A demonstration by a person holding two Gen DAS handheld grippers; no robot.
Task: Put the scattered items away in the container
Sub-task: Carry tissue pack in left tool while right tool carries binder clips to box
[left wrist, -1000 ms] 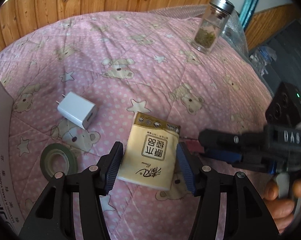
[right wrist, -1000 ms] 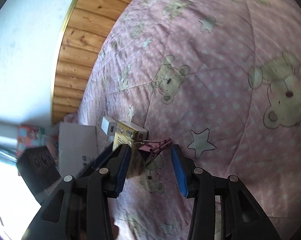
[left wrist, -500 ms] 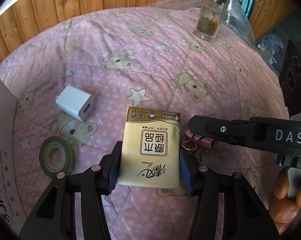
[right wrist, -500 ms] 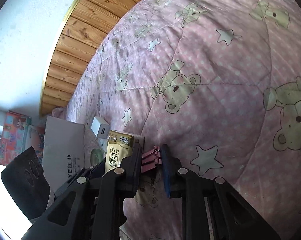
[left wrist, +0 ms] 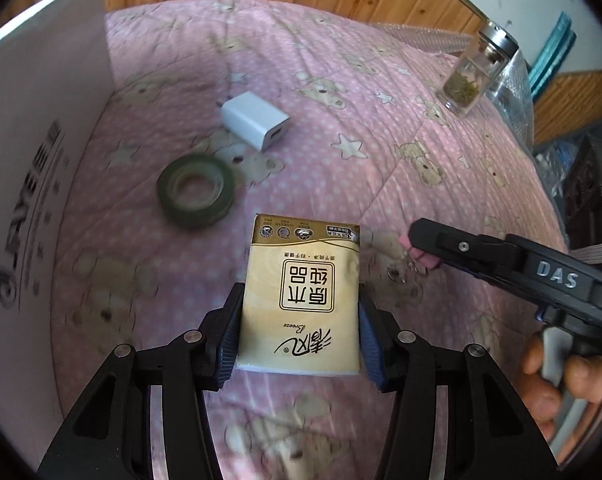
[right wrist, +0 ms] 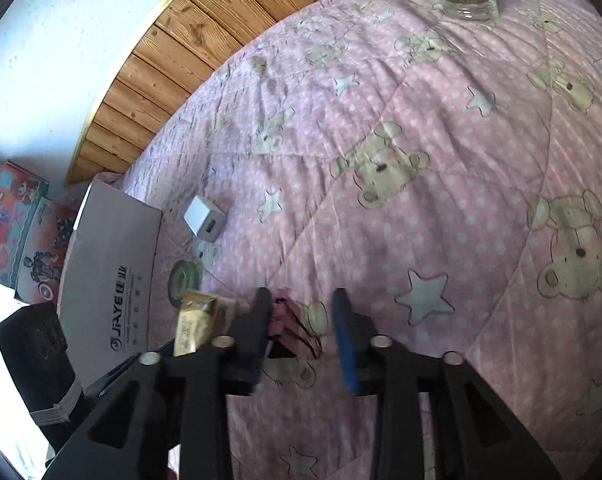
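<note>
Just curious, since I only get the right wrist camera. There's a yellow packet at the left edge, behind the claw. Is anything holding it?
Observer: Yes. The left claw is clamped on that tissue pack, one pad on each side.
Visitor: The glass jar at the top is cut off for me. Does it have a lid?
Observer: The jar has a silver cap on it.
Visitor: And what moves the claw I'm looking along?
Observer: A person's hand grips the handle of the right claw. Its jaws are opening, with the pink binder clips between them.
</note>
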